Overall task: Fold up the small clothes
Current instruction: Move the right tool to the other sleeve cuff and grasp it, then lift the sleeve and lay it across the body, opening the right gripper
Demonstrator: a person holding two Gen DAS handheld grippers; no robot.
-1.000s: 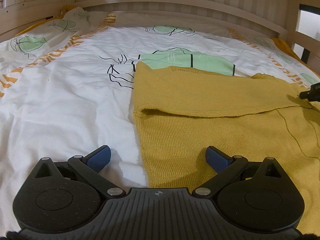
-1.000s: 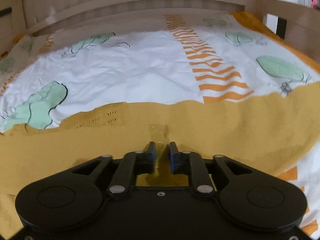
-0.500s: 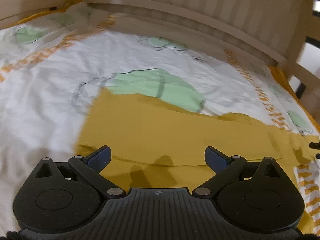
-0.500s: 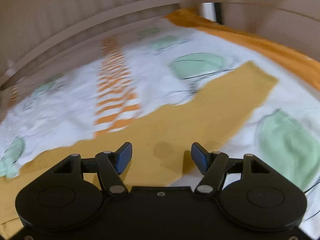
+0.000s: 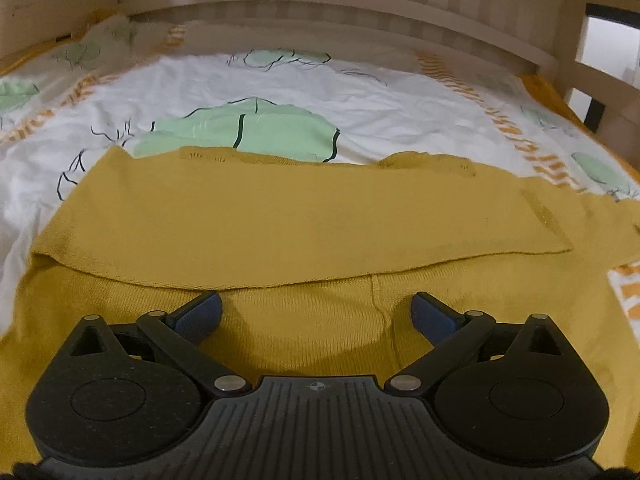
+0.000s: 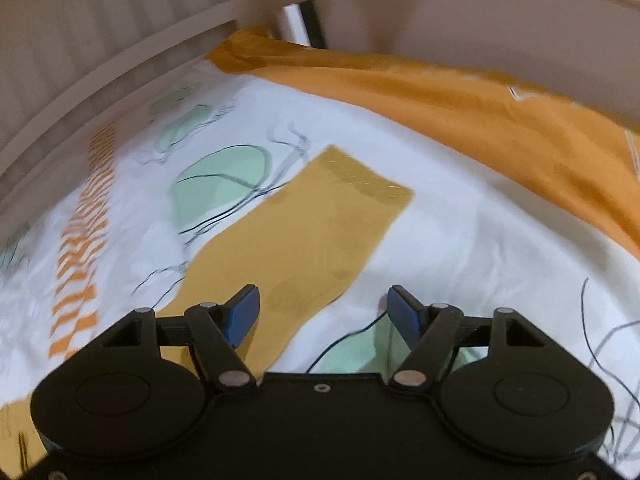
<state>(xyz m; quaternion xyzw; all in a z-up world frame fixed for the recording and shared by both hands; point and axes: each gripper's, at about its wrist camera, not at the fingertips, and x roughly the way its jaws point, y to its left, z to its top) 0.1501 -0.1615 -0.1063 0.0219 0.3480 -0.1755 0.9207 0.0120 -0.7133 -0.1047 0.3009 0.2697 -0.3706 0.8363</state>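
Note:
A mustard-yellow knit sweater lies flat on the bed, with one sleeve folded across its body. My left gripper is open and empty, low over the sweater's lower part, just below the folded sleeve's edge. In the right wrist view the other sleeve stretches out flat over the sheet, its ribbed cuff at the far end. My right gripper is open and empty above the near part of this sleeve, its left finger over the knit, its right finger over the sheet.
The bed has a white sheet printed with green leaves and orange stripes. A wooden slatted rail runs along the far side. An orange blanket lies bunched along the right edge by the rail.
My right gripper let go of the sweater, opened, and swung right to the outstretched sleeve. My left gripper moved right from the sweater's left edge to over its middle.

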